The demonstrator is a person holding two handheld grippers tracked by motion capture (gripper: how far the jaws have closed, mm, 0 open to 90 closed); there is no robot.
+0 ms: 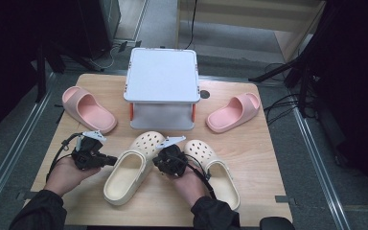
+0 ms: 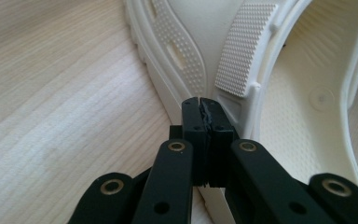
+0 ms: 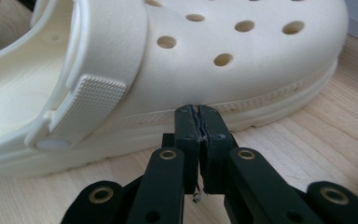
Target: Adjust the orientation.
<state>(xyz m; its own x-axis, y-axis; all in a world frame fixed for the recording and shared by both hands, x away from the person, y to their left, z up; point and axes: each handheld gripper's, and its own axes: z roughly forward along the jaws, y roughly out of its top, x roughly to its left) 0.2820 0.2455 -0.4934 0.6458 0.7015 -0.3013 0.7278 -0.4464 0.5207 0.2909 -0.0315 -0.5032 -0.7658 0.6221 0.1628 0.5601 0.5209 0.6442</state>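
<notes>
Both grippers' jaws pressed together, left gripper [image 1: 109, 160] beside left clog [image 1: 130, 168], right gripper [image 1: 159, 162] between clogs.

- The high view looks forward and down from above the person's side onto the whole surface [image 1: 249, 143].
- The left gripper view sits low and very near, facing the heel side of the left cream clog [image 2: 242, 70] [image 1: 129, 167].
- The right gripper view, equally near, faces a cream clog's side [image 3: 242, 60].
- All three views share the clogs and the wood grain.
</notes>
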